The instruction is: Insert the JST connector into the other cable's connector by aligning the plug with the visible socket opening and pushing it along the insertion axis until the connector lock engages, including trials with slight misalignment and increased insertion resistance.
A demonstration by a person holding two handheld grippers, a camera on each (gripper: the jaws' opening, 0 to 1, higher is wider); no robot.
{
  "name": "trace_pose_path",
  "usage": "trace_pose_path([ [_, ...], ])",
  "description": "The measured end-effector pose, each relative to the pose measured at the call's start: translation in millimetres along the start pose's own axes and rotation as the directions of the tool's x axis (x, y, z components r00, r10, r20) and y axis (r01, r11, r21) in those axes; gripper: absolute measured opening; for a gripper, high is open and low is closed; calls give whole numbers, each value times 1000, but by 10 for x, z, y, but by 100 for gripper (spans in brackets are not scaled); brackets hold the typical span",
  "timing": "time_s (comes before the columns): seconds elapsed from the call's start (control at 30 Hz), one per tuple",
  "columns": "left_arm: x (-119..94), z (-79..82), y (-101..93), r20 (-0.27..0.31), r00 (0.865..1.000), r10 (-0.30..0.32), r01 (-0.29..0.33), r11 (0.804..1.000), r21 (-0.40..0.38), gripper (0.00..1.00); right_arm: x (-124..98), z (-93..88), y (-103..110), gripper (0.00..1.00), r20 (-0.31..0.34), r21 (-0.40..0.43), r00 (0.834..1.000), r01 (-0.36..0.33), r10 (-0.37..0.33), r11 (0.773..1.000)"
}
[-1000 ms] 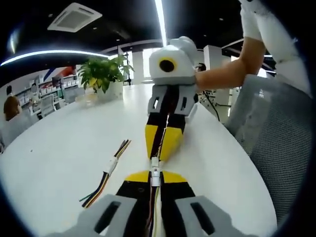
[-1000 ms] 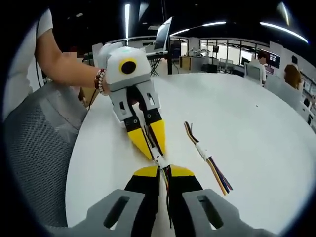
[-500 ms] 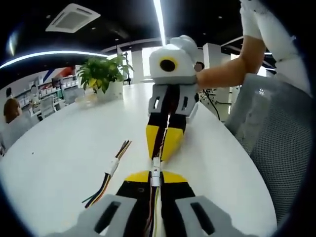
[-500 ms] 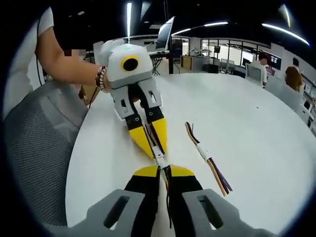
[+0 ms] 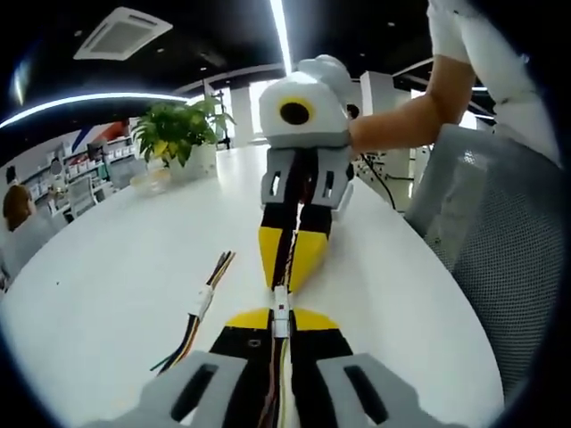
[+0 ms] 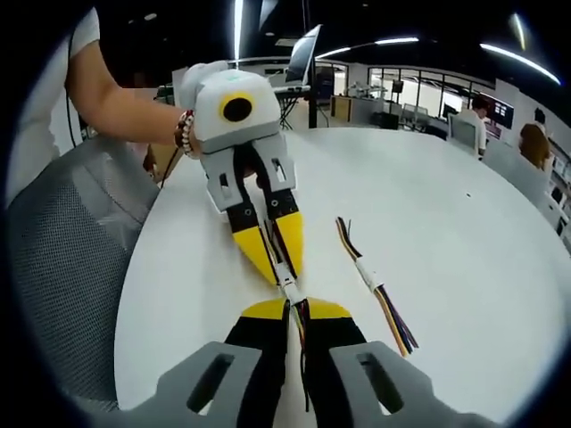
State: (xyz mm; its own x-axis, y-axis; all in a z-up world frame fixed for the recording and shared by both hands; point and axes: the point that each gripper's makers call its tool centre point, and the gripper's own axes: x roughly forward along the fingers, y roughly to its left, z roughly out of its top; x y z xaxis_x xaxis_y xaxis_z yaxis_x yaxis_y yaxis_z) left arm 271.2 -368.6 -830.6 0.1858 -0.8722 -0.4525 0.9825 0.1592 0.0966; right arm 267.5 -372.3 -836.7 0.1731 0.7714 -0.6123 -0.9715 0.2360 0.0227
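White and broad, the round surface point(image 5: 116, 294) stands in an open office with strip lights overhead; a potted plant point(image 5: 176, 134) sits on its far left side in the left gripper view, and a grey mesh chair point(image 5: 500, 259) stands at the right edge there.

In the left gripper view, the left hand-held gripper point(image 5: 281, 319) rises from the near edge with its yellow-tipped jaws drawn narrow on a cable, the wires running back between them. The right hand-held gripper point(image 5: 287, 281) comes toward it from the far side, held by a person's hand point(image 5: 361, 134), its own jaws pinched on the other cable. The two tips meet nose to nose, and the white JST connector point(image 5: 281, 305) sits just between them, low and near the centre of the view. Whether the plug is fully seated in its socket cannot be told.

The right gripper view shows the same meeting from the opposite side: the right hand-held gripper point(image 6: 294, 312) near, the left hand-held gripper point(image 6: 278, 276) beyond, and the JST connector point(image 6: 290, 291) between their tips.

A spare cable point(image 6: 375, 285) with multicoloured wires and a white connector lies flat on the surface, just right of the grippers in this view and apart from both.
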Motion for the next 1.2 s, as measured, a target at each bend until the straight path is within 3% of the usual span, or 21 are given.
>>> trace_pose_path([
  [0.37,44,-75,-6,-27,1000,-5,5,1000,-5,0,34,-69,32,2,-51,-36,999,-4,2,999],
  [1.2,38,-72,7,-25,1000,-5,5,1000,5,0,54,-71,8,2,-43,-25,999,-6,5,1000],
])
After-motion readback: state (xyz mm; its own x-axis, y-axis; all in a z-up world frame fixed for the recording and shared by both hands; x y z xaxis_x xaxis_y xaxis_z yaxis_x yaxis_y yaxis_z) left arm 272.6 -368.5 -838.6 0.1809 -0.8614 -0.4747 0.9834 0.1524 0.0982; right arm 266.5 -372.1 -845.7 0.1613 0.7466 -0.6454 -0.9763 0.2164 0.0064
